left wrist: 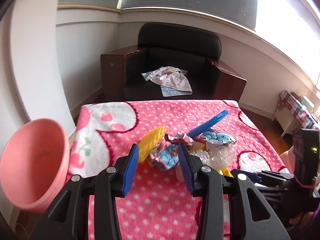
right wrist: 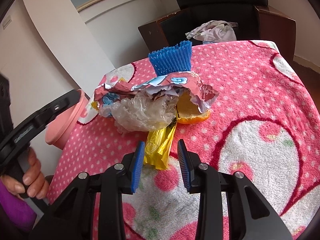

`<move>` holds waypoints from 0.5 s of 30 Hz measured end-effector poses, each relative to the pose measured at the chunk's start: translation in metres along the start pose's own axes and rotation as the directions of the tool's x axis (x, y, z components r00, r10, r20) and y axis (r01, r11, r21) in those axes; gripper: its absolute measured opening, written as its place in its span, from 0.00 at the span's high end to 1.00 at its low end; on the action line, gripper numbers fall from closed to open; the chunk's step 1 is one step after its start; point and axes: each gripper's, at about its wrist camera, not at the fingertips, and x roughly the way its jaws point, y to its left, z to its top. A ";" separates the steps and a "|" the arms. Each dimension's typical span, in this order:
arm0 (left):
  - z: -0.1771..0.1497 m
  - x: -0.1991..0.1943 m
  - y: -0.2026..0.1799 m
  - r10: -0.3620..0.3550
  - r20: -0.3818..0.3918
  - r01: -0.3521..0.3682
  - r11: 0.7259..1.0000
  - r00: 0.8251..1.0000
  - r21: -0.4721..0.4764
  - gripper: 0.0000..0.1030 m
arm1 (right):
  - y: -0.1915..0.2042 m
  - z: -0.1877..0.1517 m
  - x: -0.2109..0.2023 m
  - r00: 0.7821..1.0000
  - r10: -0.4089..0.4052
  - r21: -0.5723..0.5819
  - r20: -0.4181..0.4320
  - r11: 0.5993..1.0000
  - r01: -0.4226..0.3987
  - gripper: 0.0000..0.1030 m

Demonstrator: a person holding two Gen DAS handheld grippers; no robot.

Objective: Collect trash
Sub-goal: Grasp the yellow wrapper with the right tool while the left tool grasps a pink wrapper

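At far left the pink bin (left wrist: pixel 34 166) is sitting empty, nothing collected. The left gripper (left wrist: pixel 158 160) is hovering wide open, holding nothing, before the crumpled wrapper (left wrist: pixel 166 156); right of it, the equally open, empty right gripper (right wrist: pixel 161 160) is straddling the yellow bag (right wrist: pixel 158 148).

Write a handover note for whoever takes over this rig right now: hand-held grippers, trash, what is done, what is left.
Left hand-held gripper: open, empty, aimed at the crumpled wrapper.
Right hand-held gripper: open, empty, fingers on either side of the yellow bag, not closed on it.
Trash sits in one pile on the pink blanket: wrapper, clear plastic, yellow bag, orange peel, blue foam net, yellow foam net.
Pink bin stands off the table's left edge; nothing visible inside it.
Done: nothing collected, as far as shown.
Left: grasp each piece and drop it in the bin.
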 end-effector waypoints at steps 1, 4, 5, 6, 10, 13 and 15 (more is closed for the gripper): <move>0.002 0.007 -0.002 -0.003 -0.006 0.003 1.000 1.000 0.011 0.61 | 0.000 0.000 0.001 1.000 -0.003 -0.002 0.001 1.000 0.003 0.66; 0.004 0.021 -0.007 -0.007 -0.020 0.008 0.999 1.000 0.034 0.64 | -0.001 0.000 0.002 1.000 -0.005 -0.001 -0.002 1.000 0.005 0.66; 0.004 0.025 -0.008 -0.006 -0.024 0.007 0.999 1.000 0.040 0.66 | -0.001 0.000 0.003 1.000 -0.006 0.001 -0.004 1.000 0.006 0.66; 0.003 0.030 -0.008 -0.001 -0.031 0.003 0.999 1.000 0.048 0.68 | -0.002 0.000 0.004 1.000 -0.006 0.002 -0.006 1.000 0.006 0.66; -0.001 0.044 -0.008 0.015 -0.056 -0.012 0.998 0.998 0.056 0.82 | -0.002 0.002 0.009 1.000 -0.004 0.004 -0.016 1.000 0.004 0.66; -0.003 0.043 -0.009 0.007 -0.063 -0.003 0.998 0.998 0.065 0.89 | -0.001 0.003 0.012 1.000 0.001 0.004 -0.024 1.000 -0.001 0.66; -0.003 0.037 -0.011 -0.010 -0.059 0.013 0.998 0.998 0.062 0.92 | 0.000 0.004 0.014 0.999 0.014 0.012 -0.030 1.000 -0.014 0.66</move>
